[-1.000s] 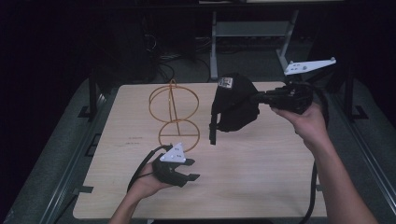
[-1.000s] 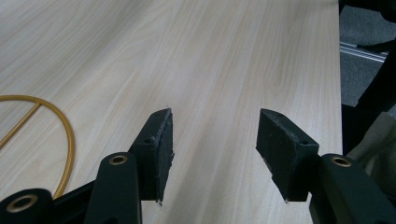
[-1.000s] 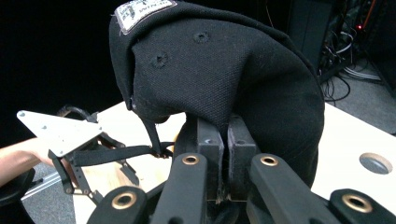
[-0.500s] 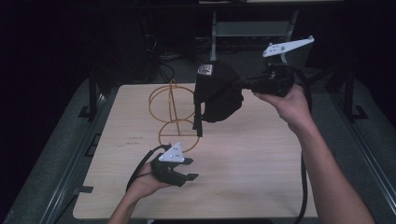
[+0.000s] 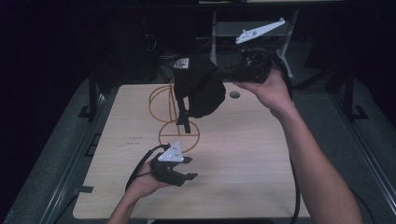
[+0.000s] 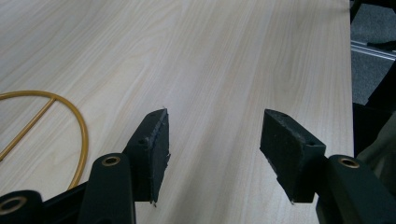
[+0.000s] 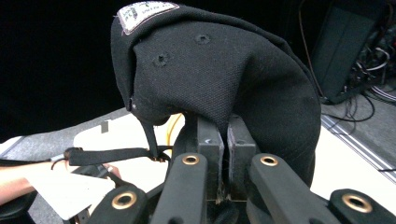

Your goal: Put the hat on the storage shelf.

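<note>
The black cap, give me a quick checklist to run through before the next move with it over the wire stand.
1. Right gripper clamped on the black cap: ok, jaws pinch the fabric.
2. Cap lifted off the table: ok, it hangs in the air.
3. Cap above the wire stand: ok, over its upper loop in the high view.
4. Strap free of the stand: cannot tell, it dangles across the wire.
5. Left gripper empty: ok, its jaws have just been opening, nothing between them.
</note>
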